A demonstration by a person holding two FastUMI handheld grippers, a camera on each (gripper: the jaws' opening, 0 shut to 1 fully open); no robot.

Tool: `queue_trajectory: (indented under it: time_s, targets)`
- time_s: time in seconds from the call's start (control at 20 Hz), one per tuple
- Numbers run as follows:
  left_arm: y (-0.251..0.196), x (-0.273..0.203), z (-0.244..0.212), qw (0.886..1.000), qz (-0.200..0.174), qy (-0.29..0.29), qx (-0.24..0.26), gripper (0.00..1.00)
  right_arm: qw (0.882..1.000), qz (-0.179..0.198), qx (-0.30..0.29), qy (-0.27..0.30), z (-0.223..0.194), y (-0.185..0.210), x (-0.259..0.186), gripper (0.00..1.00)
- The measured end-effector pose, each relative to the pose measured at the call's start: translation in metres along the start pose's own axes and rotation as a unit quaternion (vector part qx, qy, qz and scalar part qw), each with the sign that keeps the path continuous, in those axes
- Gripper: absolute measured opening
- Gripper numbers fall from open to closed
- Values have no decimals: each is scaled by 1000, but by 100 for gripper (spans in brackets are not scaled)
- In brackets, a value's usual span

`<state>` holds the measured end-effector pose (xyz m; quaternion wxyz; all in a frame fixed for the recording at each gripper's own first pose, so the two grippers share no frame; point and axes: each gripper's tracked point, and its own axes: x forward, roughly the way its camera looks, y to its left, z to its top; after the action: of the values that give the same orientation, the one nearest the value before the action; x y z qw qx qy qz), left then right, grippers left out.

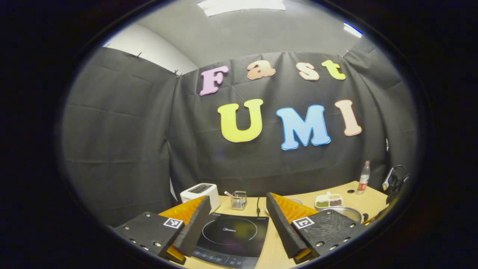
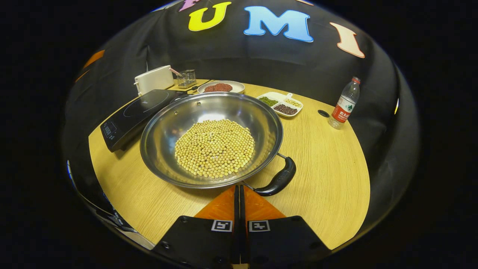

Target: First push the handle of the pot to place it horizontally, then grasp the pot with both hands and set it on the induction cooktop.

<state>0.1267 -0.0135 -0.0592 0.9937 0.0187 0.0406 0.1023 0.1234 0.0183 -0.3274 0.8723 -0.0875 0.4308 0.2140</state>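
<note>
Wide steel pot [image 2: 211,138] holding yellow beans, flat on the table just ahead of the closed right jaws, its black handle [image 2: 278,180] angled just right of their tips, black induction cooktop [image 1: 231,236] between the parted left jaws

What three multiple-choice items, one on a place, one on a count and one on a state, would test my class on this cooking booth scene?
1. Where does the pot stand?
A. on the induction cooktop
B. on the table beside the cooktop
C. on the toaster

2. How many compartments hold beans in the divided dish?
A. one
B. three
C. five

3. How do the two tools stand?
A. both open
B. both shut
C. left open, right shut

Answers:
1 B: the pot rests on the wooden table, with the induction cooktop to its left in the right gripper view.
2 B: green, dark and pale beans fill three sections.
3 C: the left tool has its fingers spread wide, while the right tool has its fingers pressed together, near the pot's handle.
</note>
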Motion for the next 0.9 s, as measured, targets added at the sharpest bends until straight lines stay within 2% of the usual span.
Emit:
queue_trajectory:
  time_s: [0.75,0.9]
  targets:
    - [-13,8,-13,1000,16,19,11,90,1000,-22,-1,2,22,-33,31,2]
    - [-12,7,-16,999,21,23,14,88,1000,-29,7,0,28,-41,35,2]
